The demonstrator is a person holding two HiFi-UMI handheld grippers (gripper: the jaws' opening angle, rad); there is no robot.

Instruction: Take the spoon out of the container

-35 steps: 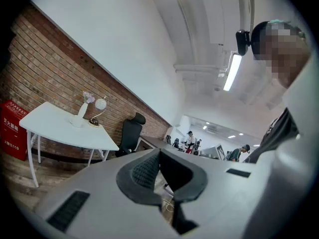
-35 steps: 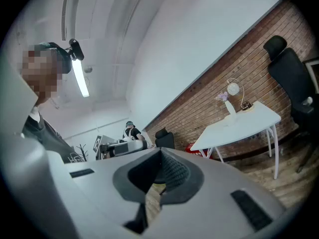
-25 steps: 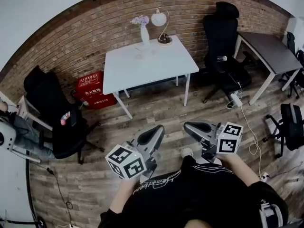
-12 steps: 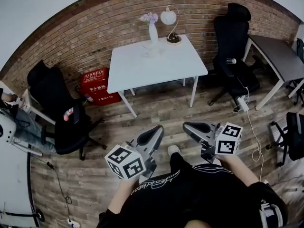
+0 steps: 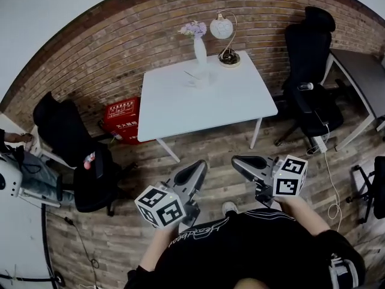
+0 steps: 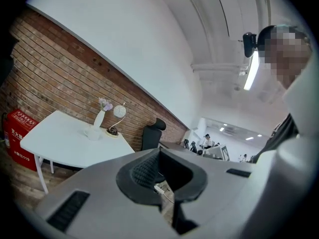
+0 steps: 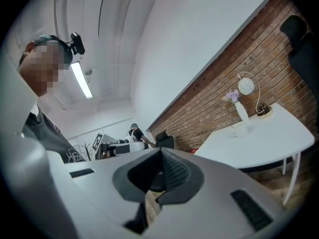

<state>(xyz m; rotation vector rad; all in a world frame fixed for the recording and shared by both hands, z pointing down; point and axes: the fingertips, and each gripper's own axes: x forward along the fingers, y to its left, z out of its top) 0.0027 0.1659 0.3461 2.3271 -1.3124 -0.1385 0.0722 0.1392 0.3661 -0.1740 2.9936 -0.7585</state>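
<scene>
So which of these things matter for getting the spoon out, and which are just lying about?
For the job: small container on the white table, thin spoon in it, left gripper, right gripper (both shut, empty).
Just lying about: vase of flowers, lamp, red box, black chairs, grey desk.

We see a white table (image 5: 210, 110) standing on the wooden plank floor (image 5: 207, 156). Along its far edge we find a white vase of purple flowers (image 5: 200, 48) and a globe lamp (image 5: 221, 27). A small pale container (image 5: 195, 80) sits just in front of the vase.
</scene>
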